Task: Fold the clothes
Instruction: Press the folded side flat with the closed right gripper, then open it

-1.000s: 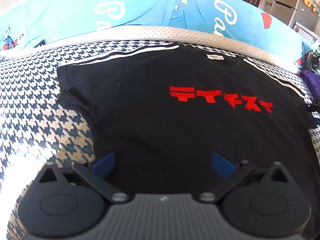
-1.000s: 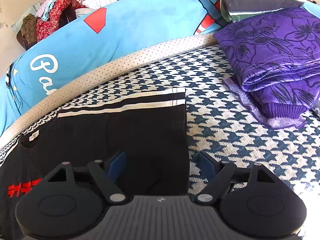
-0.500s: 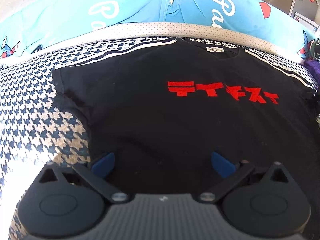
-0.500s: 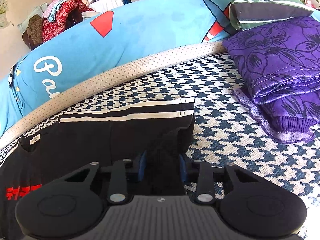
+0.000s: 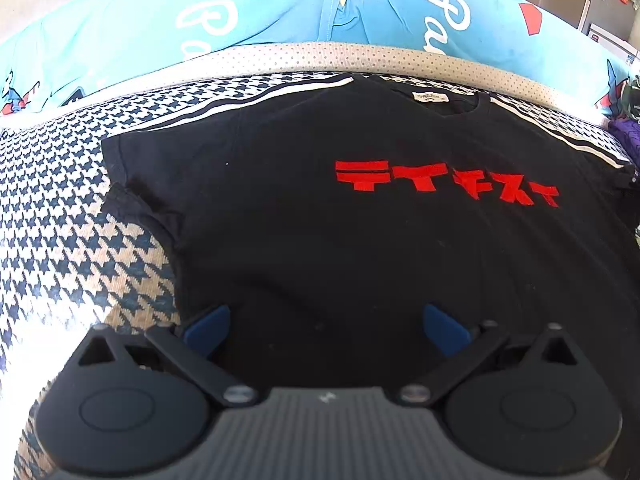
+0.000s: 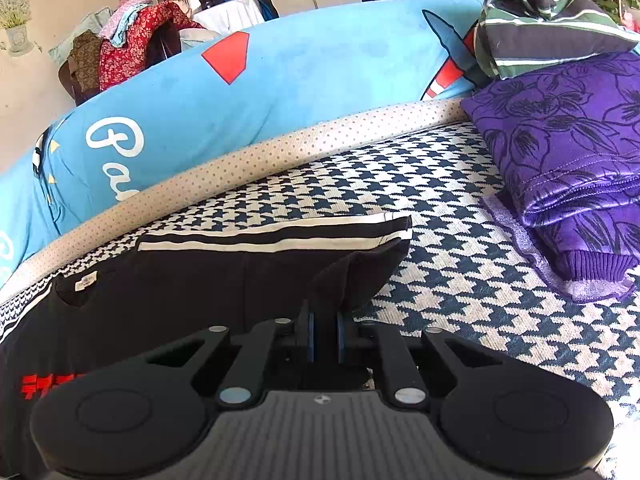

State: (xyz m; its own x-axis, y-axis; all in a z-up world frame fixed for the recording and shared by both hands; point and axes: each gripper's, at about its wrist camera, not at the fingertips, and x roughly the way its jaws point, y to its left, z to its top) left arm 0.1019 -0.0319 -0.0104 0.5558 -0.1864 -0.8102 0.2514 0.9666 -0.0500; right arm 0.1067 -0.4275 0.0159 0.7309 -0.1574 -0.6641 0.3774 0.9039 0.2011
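Note:
A black T-shirt [image 5: 320, 220] with red lettering and white shoulder stripes lies flat, front up, on the houndstooth sofa seat [image 5: 60, 216]. My left gripper [image 5: 326, 322] is open above the shirt's lower body, near its left side edge. In the right wrist view the shirt's right sleeve [image 6: 352, 268] is bunched and lifted a little. My right gripper [image 6: 325, 334] is shut on the sleeve's hem. The collar label [image 6: 86, 282] shows at the left.
A folded purple garment [image 6: 568, 168] lies on the seat to the right of the sleeve, with a striped green one [image 6: 536, 20] stacked behind it. Blue cushions [image 5: 280, 12] line the sofa back. Clothes hang on a chair [image 6: 120, 52] beyond.
My right gripper closed on the right sleeve's hem and lifted it, so the sleeve now bunches up. My left gripper stayed open and moved slightly over the shirt.

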